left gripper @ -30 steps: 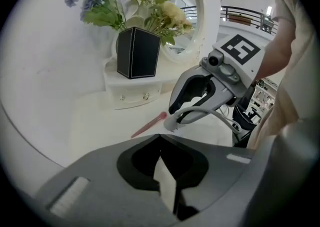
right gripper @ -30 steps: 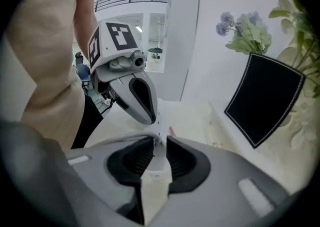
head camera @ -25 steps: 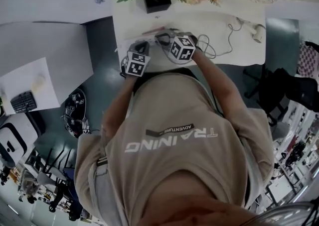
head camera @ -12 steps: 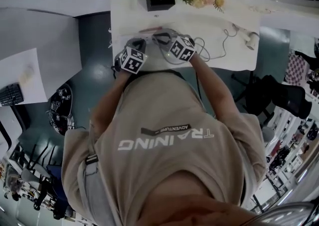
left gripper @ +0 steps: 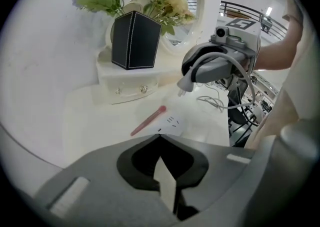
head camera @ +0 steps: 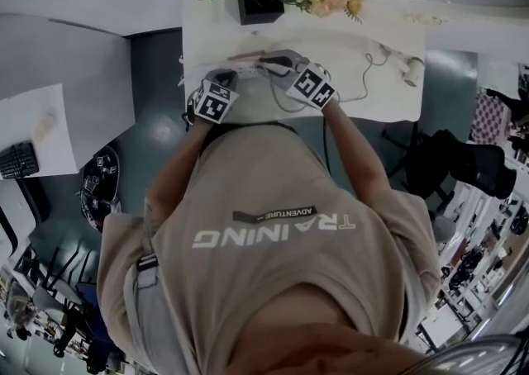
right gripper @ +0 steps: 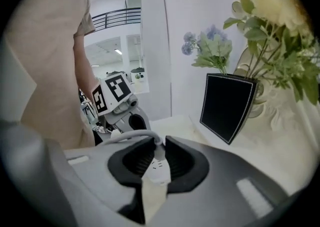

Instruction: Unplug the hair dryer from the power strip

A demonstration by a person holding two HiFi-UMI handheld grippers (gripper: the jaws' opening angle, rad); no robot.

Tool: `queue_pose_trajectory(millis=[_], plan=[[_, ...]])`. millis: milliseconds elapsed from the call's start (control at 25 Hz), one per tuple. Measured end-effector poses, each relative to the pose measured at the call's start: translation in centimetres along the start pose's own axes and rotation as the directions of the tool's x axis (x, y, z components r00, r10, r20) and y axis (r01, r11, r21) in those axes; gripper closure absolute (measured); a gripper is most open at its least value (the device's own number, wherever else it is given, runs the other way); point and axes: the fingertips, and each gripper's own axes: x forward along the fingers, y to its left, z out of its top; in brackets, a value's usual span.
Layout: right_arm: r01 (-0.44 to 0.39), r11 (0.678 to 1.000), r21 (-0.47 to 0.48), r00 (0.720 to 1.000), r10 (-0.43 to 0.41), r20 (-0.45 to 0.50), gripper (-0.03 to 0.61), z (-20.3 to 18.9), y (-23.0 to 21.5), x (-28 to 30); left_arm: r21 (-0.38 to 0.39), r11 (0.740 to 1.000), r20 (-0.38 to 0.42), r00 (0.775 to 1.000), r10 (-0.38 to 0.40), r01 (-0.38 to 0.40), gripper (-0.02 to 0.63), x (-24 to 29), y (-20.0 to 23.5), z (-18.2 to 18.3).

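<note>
1. In the head view the person's torso [head camera: 281, 225] covers the near edge of the surface [head camera: 395, 105], and the marker cubes [head camera: 213, 102] hide both claw tips
2. The power strip [left gripper: 171, 121] shows clearly only in the left gripper view, its near end cut off by the left claw [left gripper: 160, 135], whose jaws are together and hold nothing
3. The right claw [right gripper: 160, 139] is clamped on the white plug [right gripper: 159, 167], whose prongs are bare in the air above the strip
4. The hair dryer [head camera: 408, 73] lies small at the surface's right end, its detail unclear
5. Since half a second ago the right claw has shifted right, away from the left
</note>
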Motion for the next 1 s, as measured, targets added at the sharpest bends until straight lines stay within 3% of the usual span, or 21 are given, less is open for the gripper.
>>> queue_pose_trajectory(millis=[240, 520, 800, 1000], plan=[[-0.029, 1.0, 0.001, 0.999, 0.029, 0.032, 0.508, 2.0, 1.7, -3.0, -0.034, 0.999, 0.174, 0.985, 0.012, -0.006, 0.607, -3.6, -0.7, 3.1], [-0.008, 1.0, 0.03, 0.997, 0.006, 0.08, 0.506, 2.9, 1.5, -5.0, -0.007, 0.999, 0.367, 0.93, 0.037, -0.036, 0.607, -10.2, 0.1, 7.7], [0.028, 0.996, 0.082, 0.991, -0.039, 0.131, 0.506, 3.1, 0.6, -5.8, -0.031, 0.994, 0.47, 0.876, 0.107, -0.105, 0.607, -13.7, 1.0, 9.8], [0.036, 0.996, 0.085, 0.988, -0.048, 0.144, 0.506, 3.3, 0.1, -6.0, 0.001, 0.996, 0.465, 0.881, 0.081, -0.092, 0.607, -13.5, 0.0, 10.4]])
